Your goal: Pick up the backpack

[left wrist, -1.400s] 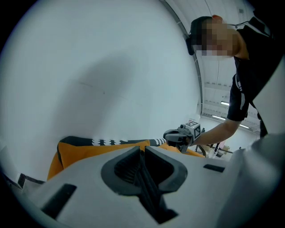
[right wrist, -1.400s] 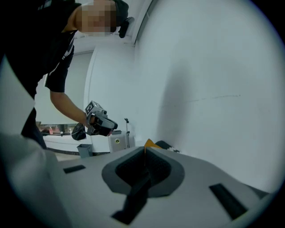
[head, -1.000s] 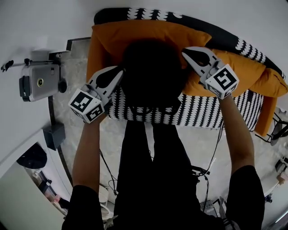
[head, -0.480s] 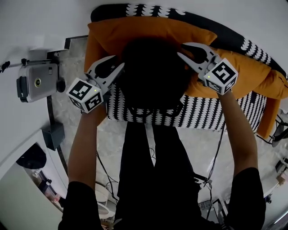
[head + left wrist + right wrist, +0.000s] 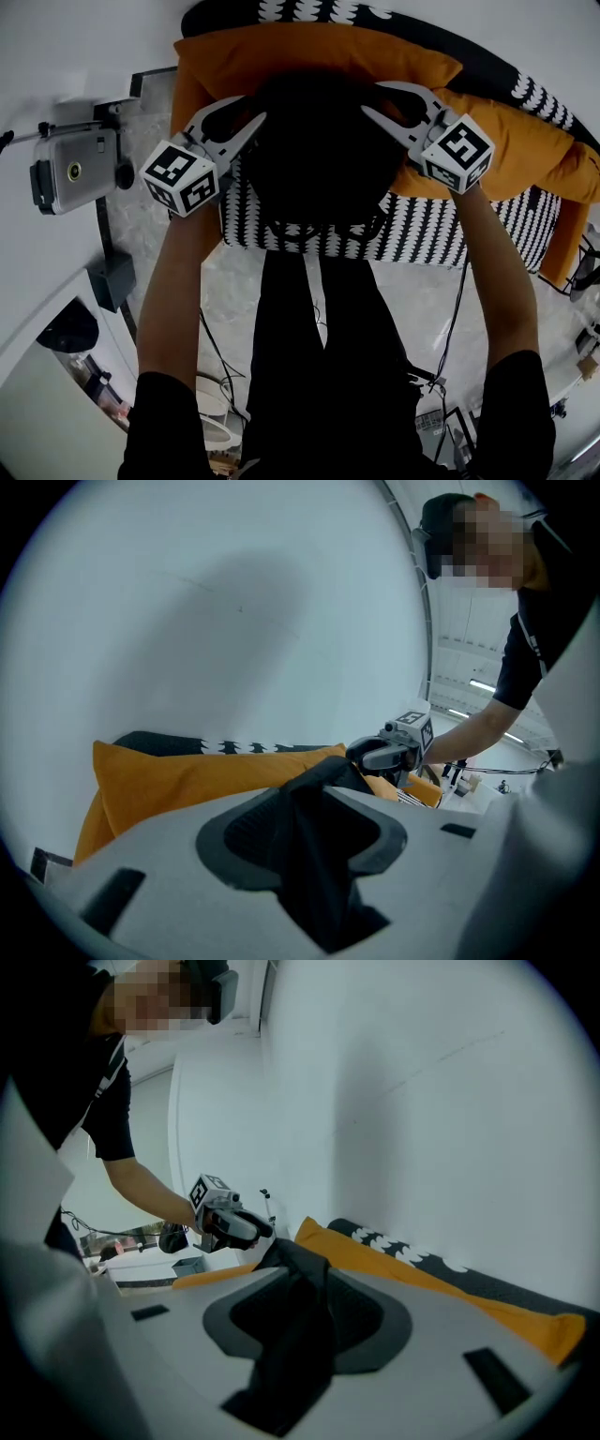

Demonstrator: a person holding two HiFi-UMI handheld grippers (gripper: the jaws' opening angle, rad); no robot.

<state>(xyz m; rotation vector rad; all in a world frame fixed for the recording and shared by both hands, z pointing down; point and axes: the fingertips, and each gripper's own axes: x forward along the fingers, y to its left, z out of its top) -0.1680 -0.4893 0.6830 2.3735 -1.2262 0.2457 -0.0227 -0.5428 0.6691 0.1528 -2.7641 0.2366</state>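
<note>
Looking down from my head, I see the black backpack [image 5: 319, 159] between my two hand-held grippers, over the orange cushion [image 5: 319, 52] on the black-and-white patterned sofa [image 5: 441, 234]. My left hand-held gripper [image 5: 239, 112] is at the bag's left side and my right hand-held gripper [image 5: 377, 97] at its right, each with its jaws spread. In the left gripper view my jaws have just been opening and stand wide. A black strap [image 5: 314, 855] of the backpack runs loosely through the gap, unsqueezed, and beyond it are the cushion, my other hand-held gripper and the white wall [image 5: 234, 602]. In the right gripper view the jaws are likewise apart, with another black strap [image 5: 291, 1344] draped between them but not clamped.
</note>
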